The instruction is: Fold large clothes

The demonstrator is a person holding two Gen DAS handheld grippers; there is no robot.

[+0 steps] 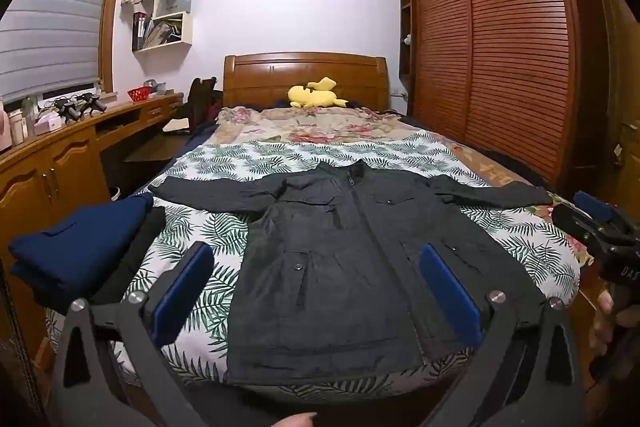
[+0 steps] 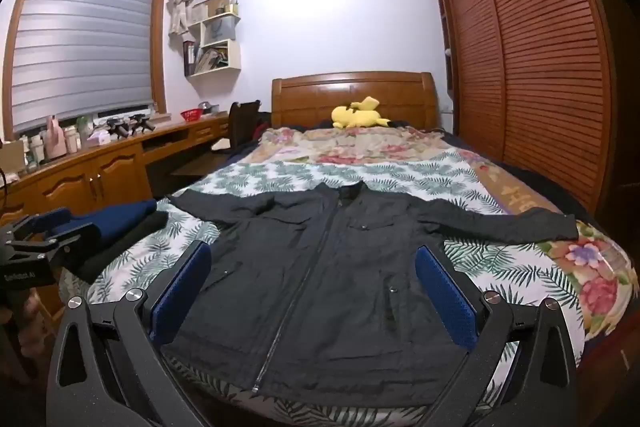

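While nothing is yet gripped, the left wrist view is filled at its centre by a dark jacket (image 1: 340, 259), laid front up and zipped on the bed (image 1: 532, 247), its sleeves spread toward the left and right edges, presumably so that folding can start from a flat shape. The left gripper (image 1: 316, 291) is seen at the bottom of the frame with its blue pads wide apart and empty, above the hem. At the left edge a pile of folded clothes (image 1: 76, 251) is stacked, judged to be finished pieces set aside. At the right edge the right gripper (image 1: 592, 219) is partly shown.

In the right wrist view the jacket (image 2: 332, 279) is again centred; the right gripper (image 2: 312, 291) is held open and empty over its lower half.
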